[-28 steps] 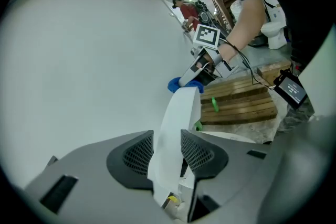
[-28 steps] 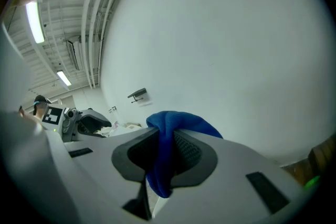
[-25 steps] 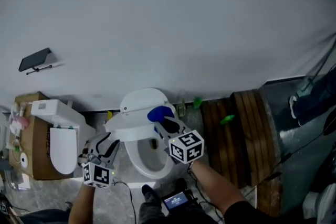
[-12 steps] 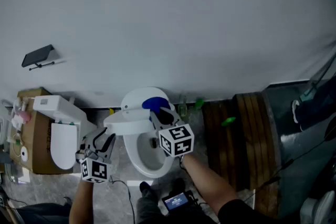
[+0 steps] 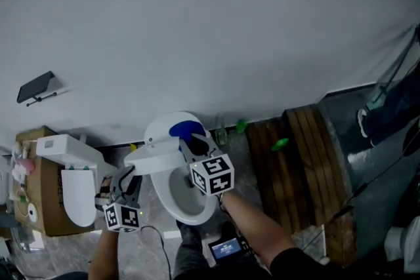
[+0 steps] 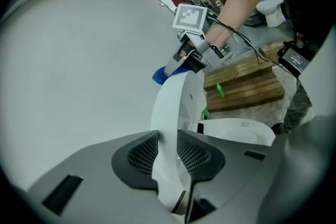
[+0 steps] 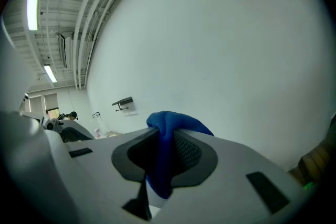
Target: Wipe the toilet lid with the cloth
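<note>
Left gripper (image 6: 167, 152): grey matte body, dark mesh pads. The jaws are closing on the toilet lid (image 6: 169, 107); the gap is narrow and both pads sit against its near edge. The lid is thin, smooth white plastic, curved, seen edge-on and standing up off the bowl (image 6: 239, 131). A second white panel (image 6: 194, 99) stands just beside it on the bowl side.

Right gripper (image 7: 161, 153): same grey body and mesh pads, jaws nearly together and clamped on the cloth (image 7: 176, 124). The cloth is blue, soft and bunched into a fold that bulges above the pads and hangs below them. From the left gripper view it sits at the lid's top edge, on the wall side, touching it. A marker cube (image 5: 212, 174) with black-and-white squares rides on top of this gripper.

Head view: the toilet stands against a plain white wall (image 5: 210, 23). The left gripper comes in from the toilet's left and the right one over the bowl. Brown wooden slats (image 5: 295, 160) lie to the right of the toilet with a small green thing (image 5: 281, 143) on them. A cardboard box (image 5: 42, 200) with white parts on it sits at the far left.
</note>
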`<state>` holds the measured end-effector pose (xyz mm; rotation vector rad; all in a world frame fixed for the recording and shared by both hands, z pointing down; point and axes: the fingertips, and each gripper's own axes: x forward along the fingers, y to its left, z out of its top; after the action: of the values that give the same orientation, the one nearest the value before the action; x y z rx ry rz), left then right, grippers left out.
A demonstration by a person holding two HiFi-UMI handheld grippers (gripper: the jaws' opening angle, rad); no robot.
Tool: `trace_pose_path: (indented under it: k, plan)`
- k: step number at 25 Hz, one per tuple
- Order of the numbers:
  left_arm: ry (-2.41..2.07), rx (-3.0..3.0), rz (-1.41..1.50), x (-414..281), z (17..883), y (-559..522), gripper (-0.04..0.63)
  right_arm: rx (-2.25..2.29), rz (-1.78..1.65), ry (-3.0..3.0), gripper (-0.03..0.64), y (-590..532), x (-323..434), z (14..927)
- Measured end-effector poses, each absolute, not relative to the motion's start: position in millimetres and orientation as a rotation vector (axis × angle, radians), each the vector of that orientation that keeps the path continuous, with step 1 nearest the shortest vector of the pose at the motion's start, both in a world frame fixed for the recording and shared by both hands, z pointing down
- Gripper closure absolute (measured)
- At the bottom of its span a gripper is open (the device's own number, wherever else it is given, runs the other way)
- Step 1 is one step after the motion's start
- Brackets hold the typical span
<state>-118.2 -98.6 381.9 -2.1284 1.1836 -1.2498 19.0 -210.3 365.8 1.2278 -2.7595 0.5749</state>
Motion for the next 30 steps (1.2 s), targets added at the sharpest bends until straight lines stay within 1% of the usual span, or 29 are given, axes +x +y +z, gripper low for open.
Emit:
trace_pose_path:
  k: [3, 8, 18, 23, 30]
  plan:
    - [1.211, -2.160, -1.185, -122.1, 372.7, -116.5, 0.486, 1.240, 0.588, -2.767, 0.549, -225.6, 17.4, 357.9]
    - [1.191, -2.210, -1.158, -133.1, 356.7, -154.6, 0.494, 1.301, 0.573, -2.772, 0.549, -242.0, 17.0, 337.8]
    - [1.126, -2.346, -1.190, -158.6, 335.2, -244.7, 0.497, 1.401, 0.473, -2.704, 0.549, -248.8, 0.2, 318.6]
    - [1.073, -2.426, -1.209, -166.4, 332.1, -274.4, 0.497, 1.386, 0.428, -2.681, 0.549, -253.4, -24.1, 318.5]
    - [1.055, -2.515, -1.267, -174.2, 330.1, -311.1, 0.497, 1.244, 0.408, -2.682, 0.549, -284.4, -67.8, 334.8]
